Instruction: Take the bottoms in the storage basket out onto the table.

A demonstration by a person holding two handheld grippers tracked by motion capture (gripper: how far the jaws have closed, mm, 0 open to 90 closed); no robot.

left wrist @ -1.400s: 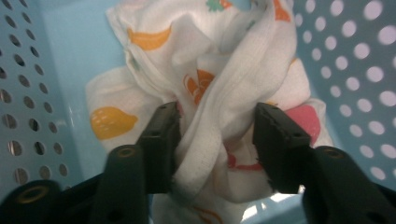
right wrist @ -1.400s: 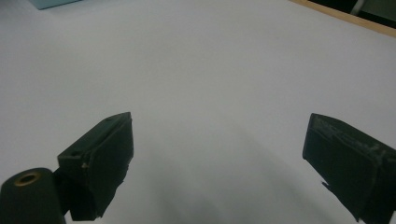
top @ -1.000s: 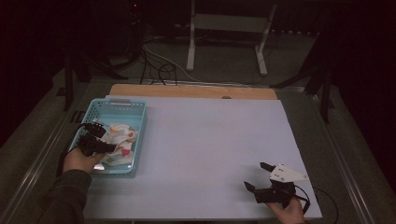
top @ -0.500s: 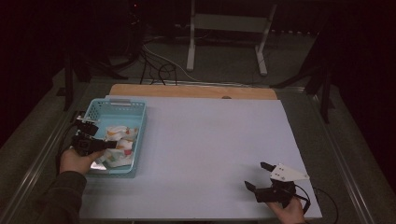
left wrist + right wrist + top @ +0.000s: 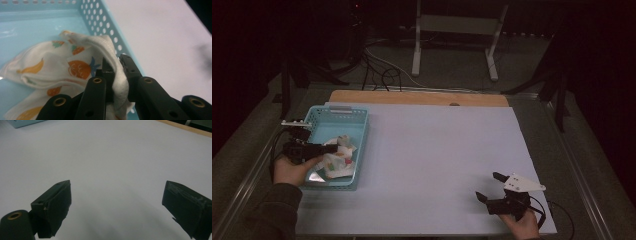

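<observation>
Light-blue perforated basket at table's left, fruit-print white cloth bunched inside, left gripper clamped on a fold of it near the basket wall, white table sheet bare mid-way, right gripper low at near-right corner, jaws spread wide, holding nothing.

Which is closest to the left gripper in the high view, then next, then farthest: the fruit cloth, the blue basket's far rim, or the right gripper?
1. Fruit cloth: pinched in the left gripper, inside the basket.
2. Blue basket's far rim: just beyond, at the table's left.
3. Right gripper: across the table, near right corner.
</observation>
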